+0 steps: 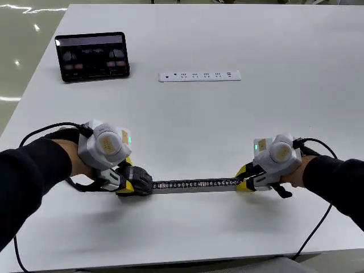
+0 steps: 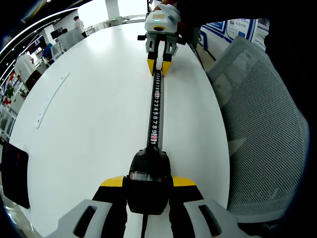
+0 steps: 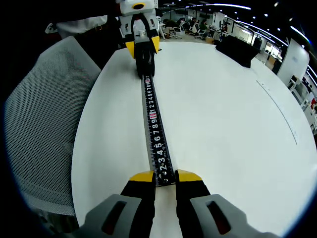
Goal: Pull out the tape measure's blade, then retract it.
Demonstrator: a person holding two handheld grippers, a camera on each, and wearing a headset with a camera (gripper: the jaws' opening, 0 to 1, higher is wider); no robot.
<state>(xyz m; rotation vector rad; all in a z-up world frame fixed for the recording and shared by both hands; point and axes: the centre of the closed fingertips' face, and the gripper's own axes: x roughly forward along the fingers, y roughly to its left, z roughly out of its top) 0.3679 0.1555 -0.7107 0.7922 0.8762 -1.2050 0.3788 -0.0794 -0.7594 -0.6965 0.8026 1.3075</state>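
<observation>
Head view: the left gripper clamps the tape case near the desk's front edge. The blade runs along that edge to the right gripper.
Left gripper view: jaws closed on the case, blade stretching away.
Right gripper view: jaws pinch the blade's tip.

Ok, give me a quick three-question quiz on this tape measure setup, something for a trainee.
1. True or false: the blade is fully retracted.
2. What does the left gripper clamp? A) the tape measure's case B) the blade's tip C) nothing
3. Which gripper pinches the blade's tip?

Key: 1 false, it lies stretched out along the table between the grippers. 2 A. 3 the right gripper.
</observation>
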